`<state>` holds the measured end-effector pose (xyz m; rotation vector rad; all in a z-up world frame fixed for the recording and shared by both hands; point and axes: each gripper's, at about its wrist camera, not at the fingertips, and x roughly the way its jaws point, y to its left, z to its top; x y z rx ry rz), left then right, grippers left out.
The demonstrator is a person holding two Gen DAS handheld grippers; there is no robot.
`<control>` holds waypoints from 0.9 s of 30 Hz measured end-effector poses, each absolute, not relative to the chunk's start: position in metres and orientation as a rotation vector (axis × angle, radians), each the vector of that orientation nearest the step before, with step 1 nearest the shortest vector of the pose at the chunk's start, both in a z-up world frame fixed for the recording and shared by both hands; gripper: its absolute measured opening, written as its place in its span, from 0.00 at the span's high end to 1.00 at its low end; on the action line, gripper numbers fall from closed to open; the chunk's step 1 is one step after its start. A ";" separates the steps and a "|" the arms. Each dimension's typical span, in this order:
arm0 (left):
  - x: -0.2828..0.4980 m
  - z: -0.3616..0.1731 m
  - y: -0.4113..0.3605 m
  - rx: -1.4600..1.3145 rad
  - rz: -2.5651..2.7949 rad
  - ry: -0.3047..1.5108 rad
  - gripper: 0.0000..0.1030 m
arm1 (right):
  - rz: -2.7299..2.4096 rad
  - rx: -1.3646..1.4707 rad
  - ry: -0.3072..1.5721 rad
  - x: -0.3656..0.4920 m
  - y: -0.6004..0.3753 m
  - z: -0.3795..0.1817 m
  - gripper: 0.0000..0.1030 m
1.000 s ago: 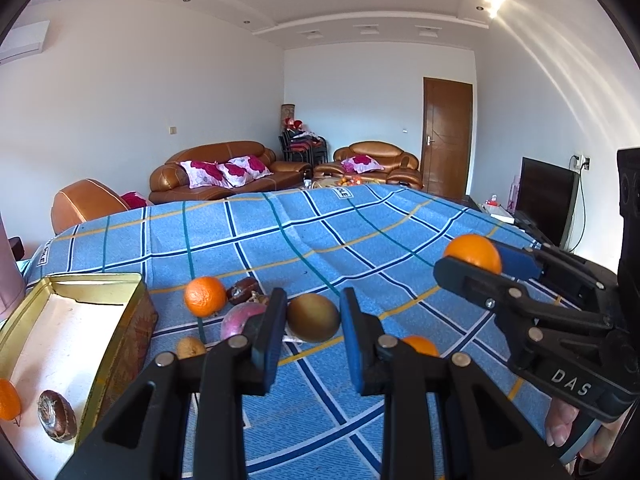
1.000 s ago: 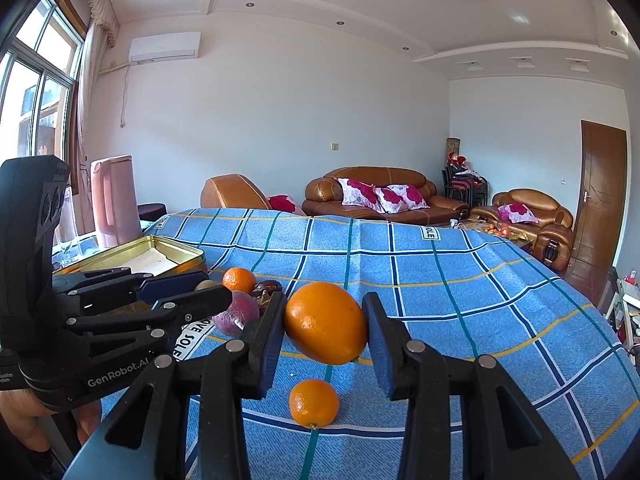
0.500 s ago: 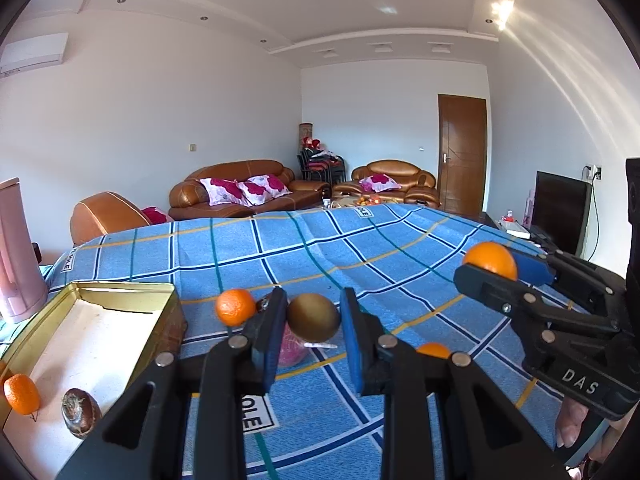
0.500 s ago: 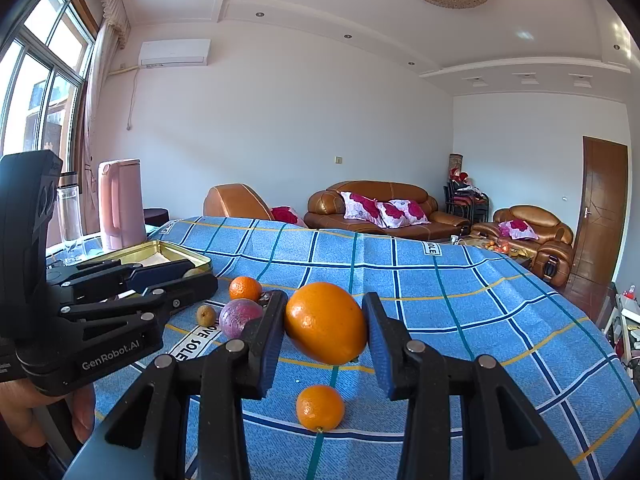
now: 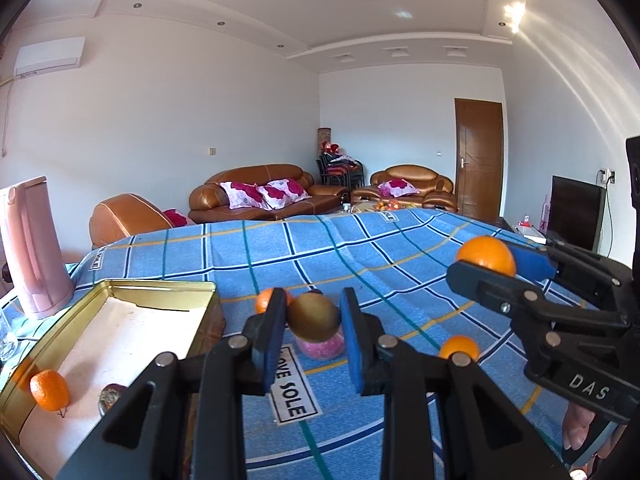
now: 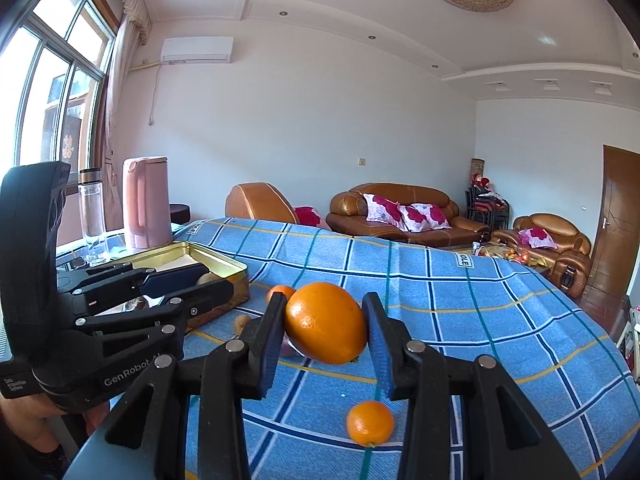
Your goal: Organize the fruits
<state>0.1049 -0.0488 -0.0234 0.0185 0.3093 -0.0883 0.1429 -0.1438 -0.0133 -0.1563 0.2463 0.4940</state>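
A blue checked cloth [image 5: 360, 248] covers the table, with a gold tin [image 5: 120, 292] at its left holding a mandarin [image 5: 49, 390]. The right gripper [image 6: 326, 328] pinches a large orange [image 6: 326, 324] above the cloth; the left gripper [image 5: 314, 320] pinches a brown kiwi [image 5: 314, 316] just right of the tin.
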 end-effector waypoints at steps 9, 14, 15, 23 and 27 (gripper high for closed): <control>0.098 -0.020 -0.025 0.004 -0.036 0.310 0.72 | 0.541 -0.180 0.265 0.145 -0.118 -0.017 0.60; 0.096 -0.021 -0.016 -0.004 -0.016 0.317 0.72 | 0.560 -0.191 0.267 0.144 -0.109 -0.017 0.60; 0.095 -0.021 -0.015 -0.003 -0.009 0.319 0.72 | 0.565 -0.193 0.266 0.144 -0.106 -0.016 0.60; 0.088 -0.020 0.002 -0.011 0.024 0.326 0.72 | 0.598 -0.212 0.265 0.143 -0.090 -0.013 0.60; 0.087 -0.020 0.012 -0.016 0.043 0.334 0.72 | 0.617 -0.224 0.267 0.143 -0.080 -0.012 0.60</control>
